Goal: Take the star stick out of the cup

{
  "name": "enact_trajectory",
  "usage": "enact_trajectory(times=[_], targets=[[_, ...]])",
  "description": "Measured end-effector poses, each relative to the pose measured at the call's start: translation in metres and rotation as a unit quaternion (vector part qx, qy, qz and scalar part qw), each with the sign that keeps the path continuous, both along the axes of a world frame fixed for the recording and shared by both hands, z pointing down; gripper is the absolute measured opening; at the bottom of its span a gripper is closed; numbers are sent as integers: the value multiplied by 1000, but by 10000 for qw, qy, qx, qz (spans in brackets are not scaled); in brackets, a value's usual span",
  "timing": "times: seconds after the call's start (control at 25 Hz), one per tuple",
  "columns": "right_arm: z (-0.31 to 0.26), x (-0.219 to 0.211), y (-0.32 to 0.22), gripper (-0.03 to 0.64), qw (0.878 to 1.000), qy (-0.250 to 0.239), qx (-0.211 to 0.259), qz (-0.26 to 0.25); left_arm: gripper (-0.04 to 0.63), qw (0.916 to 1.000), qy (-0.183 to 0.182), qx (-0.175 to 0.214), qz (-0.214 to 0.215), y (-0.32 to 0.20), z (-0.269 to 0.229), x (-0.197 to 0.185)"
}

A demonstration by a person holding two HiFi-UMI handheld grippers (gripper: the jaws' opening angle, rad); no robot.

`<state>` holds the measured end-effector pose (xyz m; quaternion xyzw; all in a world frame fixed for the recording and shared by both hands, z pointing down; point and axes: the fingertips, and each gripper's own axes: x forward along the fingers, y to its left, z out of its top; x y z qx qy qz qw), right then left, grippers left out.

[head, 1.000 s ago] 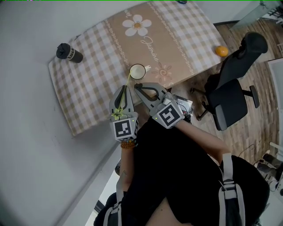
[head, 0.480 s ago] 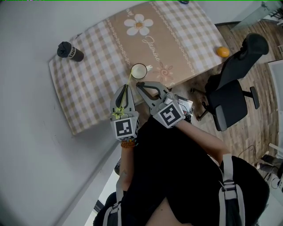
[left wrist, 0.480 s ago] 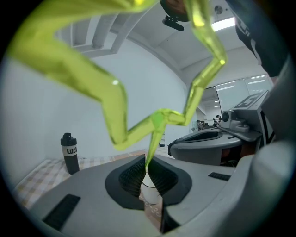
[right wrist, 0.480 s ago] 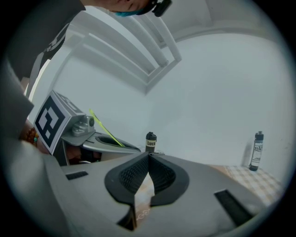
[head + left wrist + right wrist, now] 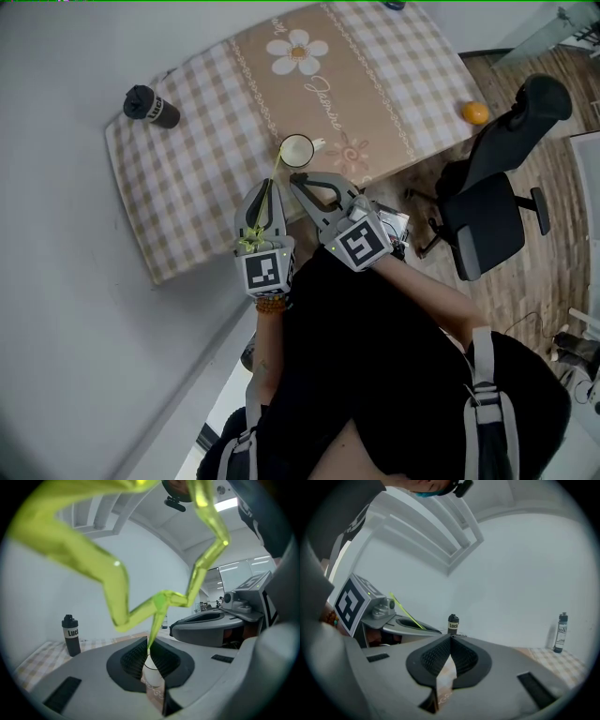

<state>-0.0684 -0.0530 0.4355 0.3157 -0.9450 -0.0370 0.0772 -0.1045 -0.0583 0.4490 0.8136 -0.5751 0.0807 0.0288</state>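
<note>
Yellow-green and translucent: star stick (image 5: 250, 241), pinched by its thin shaft in the left gripper (image 5: 266, 187). Jaws clenched on it, only the shaft's width left between the pads. Lies slantwise along that gripper, star end back by the marker cube, thin end reaching up to the near-left rim of the white cup (image 5: 295, 150). Cannot tell whether that end is inside the cup or just clear of it. In the left gripper view, fills the upper frame as a big blurred star, with the shaft dropping straight down between the pads and the cup showing just beyond them.

Cup: stands upright on the checked cloth of the worktop (image 5: 187, 178), near the front edge, handle turned to the right.

Right gripper (image 5: 296, 180): hovers just beside the left one, tips aimed at the cup and short of it. Closed pad to pad, nothing held.

Elsewhere: black bottle (image 5: 150, 107) at the far-left corner of the worktop, well apart from the cup. Orange ball (image 5: 474, 112) on the wooden floor (image 5: 553, 253) past the right edge, near a black office chair (image 5: 497, 187).
</note>
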Motion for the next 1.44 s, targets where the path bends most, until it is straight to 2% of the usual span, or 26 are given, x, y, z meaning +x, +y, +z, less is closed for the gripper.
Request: enact_trajectory(times=[1.44], targets=[[7, 4, -9, 0, 10000, -12, -71, 20, 18, 9997, -90, -187, 139, -4, 16, 8]])
